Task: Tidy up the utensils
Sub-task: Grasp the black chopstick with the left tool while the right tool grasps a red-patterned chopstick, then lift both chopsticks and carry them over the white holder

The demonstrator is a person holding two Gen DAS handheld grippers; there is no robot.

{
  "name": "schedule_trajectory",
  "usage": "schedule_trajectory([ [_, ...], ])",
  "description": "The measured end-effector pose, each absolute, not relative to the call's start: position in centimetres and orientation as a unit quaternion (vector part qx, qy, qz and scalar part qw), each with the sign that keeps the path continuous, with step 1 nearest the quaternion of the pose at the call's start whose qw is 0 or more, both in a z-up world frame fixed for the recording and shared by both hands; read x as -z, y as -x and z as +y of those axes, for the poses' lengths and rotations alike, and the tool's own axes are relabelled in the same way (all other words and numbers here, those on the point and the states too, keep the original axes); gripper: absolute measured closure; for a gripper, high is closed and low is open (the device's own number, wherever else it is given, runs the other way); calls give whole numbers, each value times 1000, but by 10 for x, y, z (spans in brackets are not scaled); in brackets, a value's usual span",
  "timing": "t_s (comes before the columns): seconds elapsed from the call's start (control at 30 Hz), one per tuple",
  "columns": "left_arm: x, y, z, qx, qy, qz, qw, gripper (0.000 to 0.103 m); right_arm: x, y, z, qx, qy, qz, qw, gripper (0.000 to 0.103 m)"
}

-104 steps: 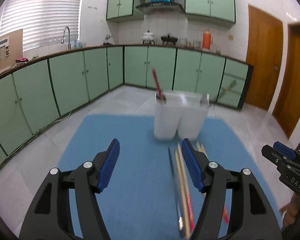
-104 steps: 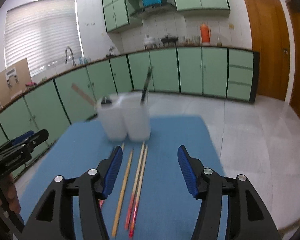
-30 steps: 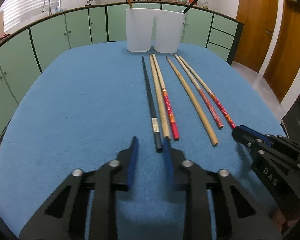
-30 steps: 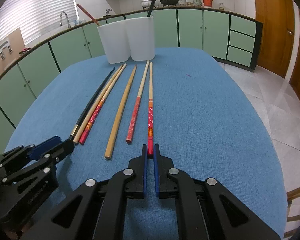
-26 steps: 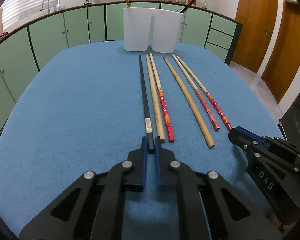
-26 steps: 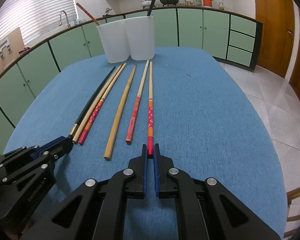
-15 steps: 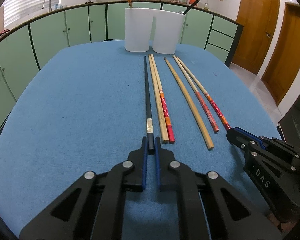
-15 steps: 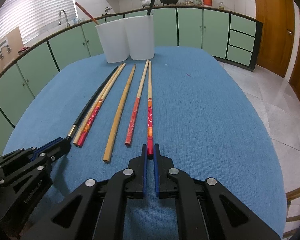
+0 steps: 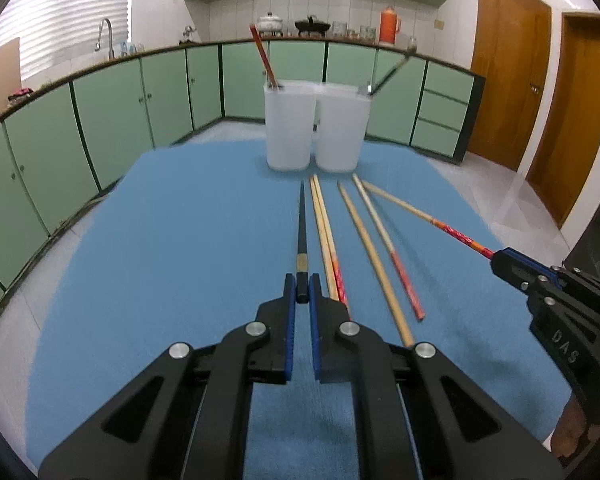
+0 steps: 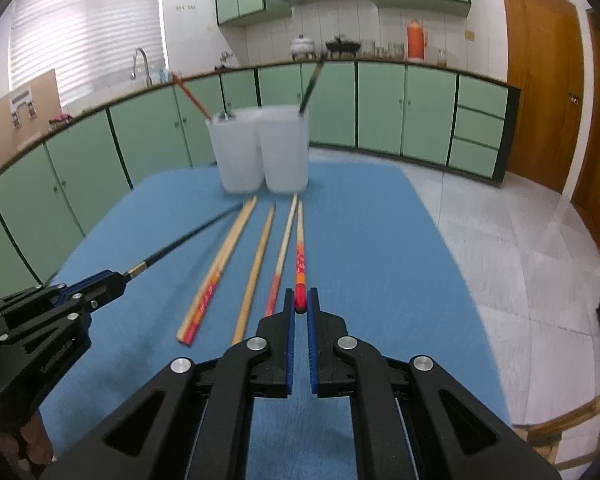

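Green cabinets ring the kitchen behind a desk (image 9: 172,264) covered in blue cloth, and at the twelve o'clock end of it stand two white cups (image 9: 315,126), touching side by side. Each already holds one stick: a red chopstick (image 9: 262,56) leans out of the left cup and a dark chopstick (image 9: 392,71) out of the right, so a first pair looks put away.

Now two more are being taken at once. The left gripper (image 9: 302,294) has its jaws clenched on the butt of the black chopstick (image 9: 301,224), whose tip points toward the cups at twelve o'clock. The right gripper (image 10: 301,300) has its jaws clenched on the red end of the red-patterned chopstick (image 10: 299,252). In the left view that stick runs from four o'clock up toward the cups and seems raised at its held end; whether its far tip is off the cloth I cannot tell.

Four sticks lie loose on the cloth between the two held ones: a close pair of pale ones with red ends (image 9: 325,236), a plain wooden one (image 9: 374,264), and another pale one with a red end (image 9: 388,248).

By my reckoning the job is under halfway done. Both held sticks have yet to go into the cups, probably black with dark and red with red, and the four loose ones come after that.
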State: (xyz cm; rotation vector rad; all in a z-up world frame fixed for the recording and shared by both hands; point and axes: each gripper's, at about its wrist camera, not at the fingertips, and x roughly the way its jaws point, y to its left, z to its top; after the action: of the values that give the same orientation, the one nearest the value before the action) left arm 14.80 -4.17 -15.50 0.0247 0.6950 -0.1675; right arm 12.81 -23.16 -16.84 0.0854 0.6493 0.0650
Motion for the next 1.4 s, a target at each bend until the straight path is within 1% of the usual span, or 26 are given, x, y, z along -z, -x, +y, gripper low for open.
schedule_trajectory([
  [0.2,118,-148,-37,82,-7,300,950,97,129,-126,-241,-41,-48,281,958,97],
  [0.6,49,-172,-37,91,-3,235,968,97,73,-153,-271,-56,-78,267,959,97],
  [1.17,-14,-202,-35,128,34,198,971,97,1,-190,-270,-132,-52,249,958,97],
  [1.4,-42,-221,-37,129,36,165,977,97,-40,-211,-267,-159,-42,219,962,98],
])
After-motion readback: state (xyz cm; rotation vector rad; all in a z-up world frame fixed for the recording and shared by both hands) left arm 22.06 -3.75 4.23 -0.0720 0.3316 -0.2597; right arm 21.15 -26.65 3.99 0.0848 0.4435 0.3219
